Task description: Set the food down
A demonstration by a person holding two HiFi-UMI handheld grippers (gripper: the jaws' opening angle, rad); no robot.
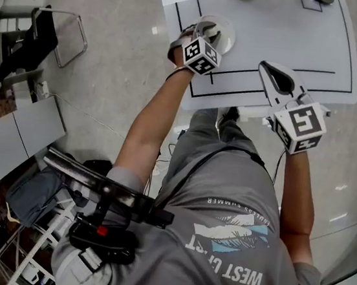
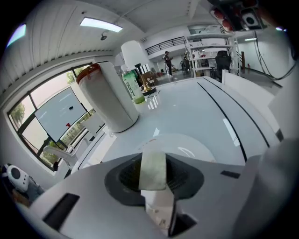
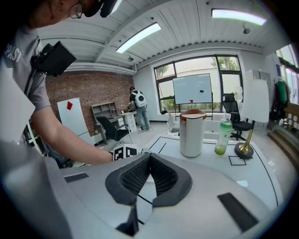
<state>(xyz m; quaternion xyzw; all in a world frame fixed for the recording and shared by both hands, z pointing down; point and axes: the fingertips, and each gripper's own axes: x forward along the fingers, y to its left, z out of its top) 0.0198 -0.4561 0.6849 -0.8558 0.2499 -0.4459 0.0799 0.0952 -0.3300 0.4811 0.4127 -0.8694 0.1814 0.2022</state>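
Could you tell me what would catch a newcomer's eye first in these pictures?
The left gripper draws the eye first: it is clamped on a pale strip of food over a white plate at the near left of the white table. The right gripper hangs empty, jaws together, at the table's near edge. A tall white canister stands farther back.

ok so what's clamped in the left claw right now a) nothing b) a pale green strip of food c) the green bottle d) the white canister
b, the left gripper view shows a pale green strip of food pinched in the left claw over the white plate
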